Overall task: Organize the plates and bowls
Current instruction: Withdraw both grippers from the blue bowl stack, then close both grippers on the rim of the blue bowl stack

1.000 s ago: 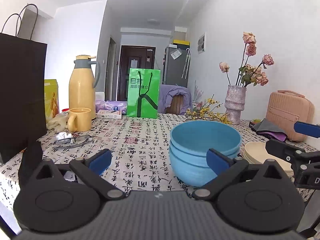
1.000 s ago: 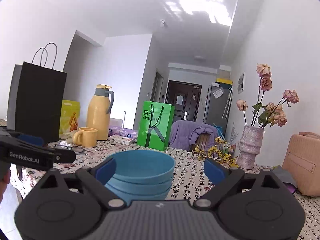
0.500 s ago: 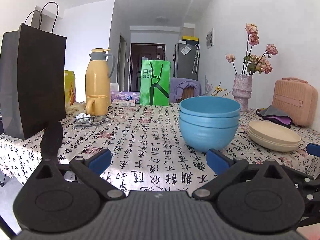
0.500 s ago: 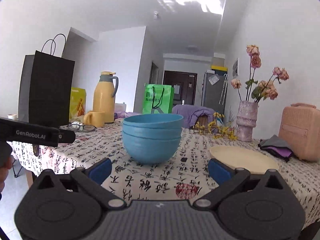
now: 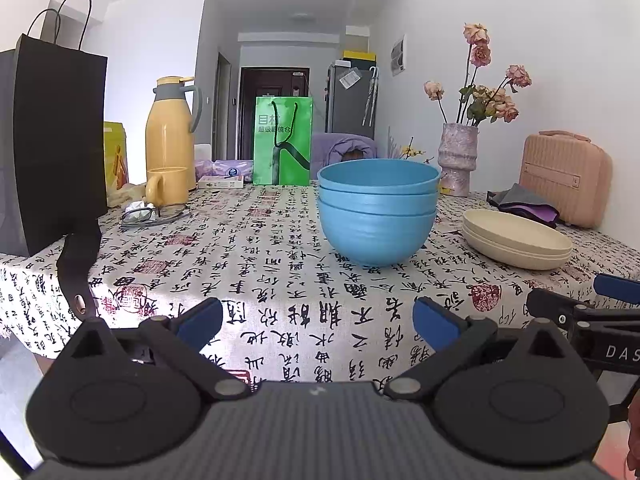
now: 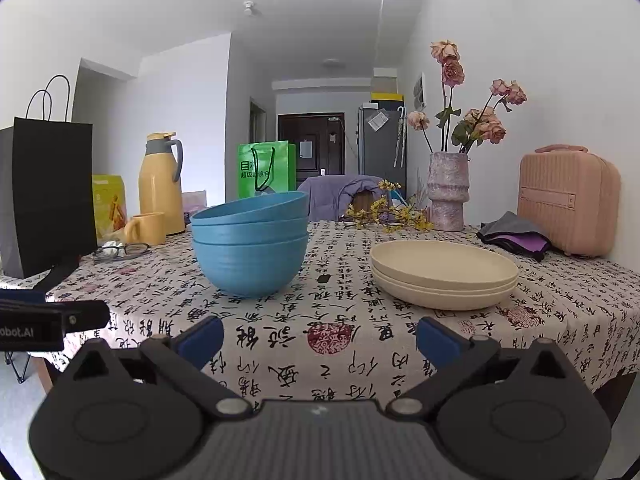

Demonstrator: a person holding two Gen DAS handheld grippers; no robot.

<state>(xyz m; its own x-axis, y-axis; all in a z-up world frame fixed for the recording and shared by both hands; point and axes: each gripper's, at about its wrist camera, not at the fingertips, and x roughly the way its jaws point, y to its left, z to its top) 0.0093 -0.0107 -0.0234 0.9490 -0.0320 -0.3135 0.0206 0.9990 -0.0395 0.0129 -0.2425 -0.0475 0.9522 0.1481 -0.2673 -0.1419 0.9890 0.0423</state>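
A stack of three blue bowls [image 5: 378, 216] stands upright on the patterned tablecloth [image 5: 256, 264]; it also shows in the right wrist view [image 6: 250, 248]. To its right lies a stack of cream plates [image 5: 516, 244], seen too in the right wrist view [image 6: 444, 278]. My left gripper [image 5: 318, 322] is open and empty, near the table's front edge, well short of the bowls. My right gripper [image 6: 318, 338] is open and empty, at the front edge between bowls and plates. Each gripper shows at the other view's side.
A black paper bag [image 5: 48, 148], yellow thermos [image 5: 170, 136], yellow mug [image 5: 166, 186] and glasses [image 5: 154, 214] stand at the left. A green bag [image 5: 284, 140], vase of flowers [image 5: 458, 158] and pink case [image 5: 566, 184] line the back and right.
Both grippers have drawn back from the bowl stack toward the table's front edge. The bowls and plates have stayed in place. Both grippers remain open.
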